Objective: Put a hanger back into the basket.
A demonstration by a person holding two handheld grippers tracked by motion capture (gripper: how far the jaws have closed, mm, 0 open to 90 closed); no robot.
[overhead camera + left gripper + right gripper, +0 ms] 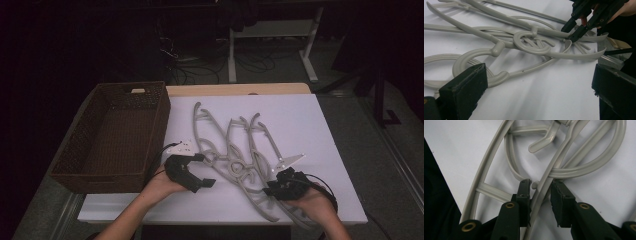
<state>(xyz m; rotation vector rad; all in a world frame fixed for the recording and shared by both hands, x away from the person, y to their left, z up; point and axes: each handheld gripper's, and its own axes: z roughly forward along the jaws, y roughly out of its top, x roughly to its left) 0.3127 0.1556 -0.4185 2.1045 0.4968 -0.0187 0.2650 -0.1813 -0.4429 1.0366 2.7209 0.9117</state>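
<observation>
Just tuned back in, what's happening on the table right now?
A person works a tangled pile of grey hangers on the white table with two handheld grippers. The right gripper has its jaws around one hanger's arm, with a gap still showing on one side. The left gripper sits open beside the pile, holding nothing. The wicker basket at the left has no hangers in it.

From my station the hangers [235, 160] read as grey moulded plastic, smooth with a soft sheen. I see the counter [310, 130] as a flat white matt sheet, with a pale wood edge at its far side. The basket [112, 137] looks like dark brown woven wicker, rough and ribbed. My right gripper [541, 185] shows matt black plastic with brass-coloured rivets; its pads look grainy.
</observation>
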